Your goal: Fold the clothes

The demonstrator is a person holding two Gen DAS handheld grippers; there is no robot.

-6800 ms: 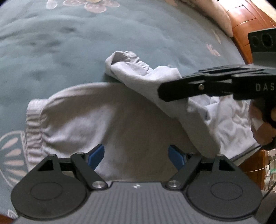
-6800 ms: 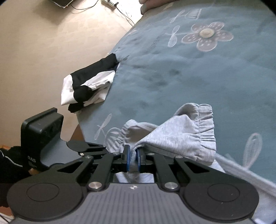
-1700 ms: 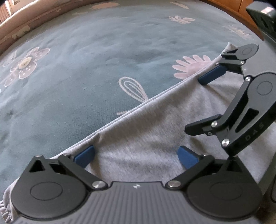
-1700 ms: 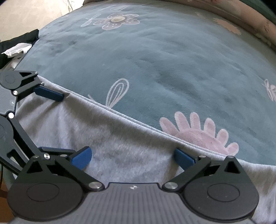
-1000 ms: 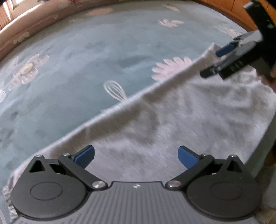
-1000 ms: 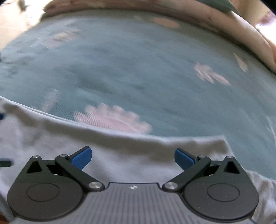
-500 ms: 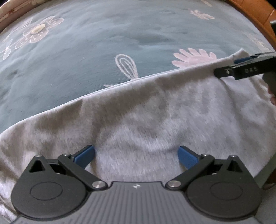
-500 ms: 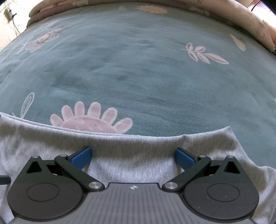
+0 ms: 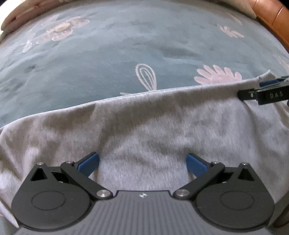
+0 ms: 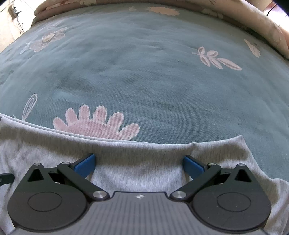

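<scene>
Left gripper [image 9: 142,162]: jaws spread wide, nothing between them. Both blue pads [image 9: 89,162] sit low over the grey garment [image 9: 153,130]; contact with the cloth looks likely but the fisheye blur makes it hard to confirm.

Right gripper [image 10: 138,163]: same story, jaws fully apart, gripping nothing, blue pads [image 10: 84,163] poised on or just above the garment [image 10: 137,159] near its far hem. In the left wrist view the right gripper [image 9: 265,90] enters at 3 o'clock, black link marked "DAS", a blue pad tip showing right at the garment's far corner.

Garment: one piece, grey knit, spread flat on the near part of the bed cover [image 9: 126,54], far edge running as one long line from 9 o'clock to 3 o'clock. In the right wrist view its corner ends at about 4 o'clock. A crease runs from the left pad toward 12 o'clock in the left wrist view.

Counts:
- grippers: 2, both released
- garments: 1
- bed cover: 1, teal, with pale floral prints; a pink half-flower [image 10: 97,123] half tucked under the hem, a white outlined bud [image 9: 145,76] at 12 o'clock just beyond the hem
- wooden bed frame [image 9: 271,16]: sliver at 1 o'clock in the left wrist view
</scene>
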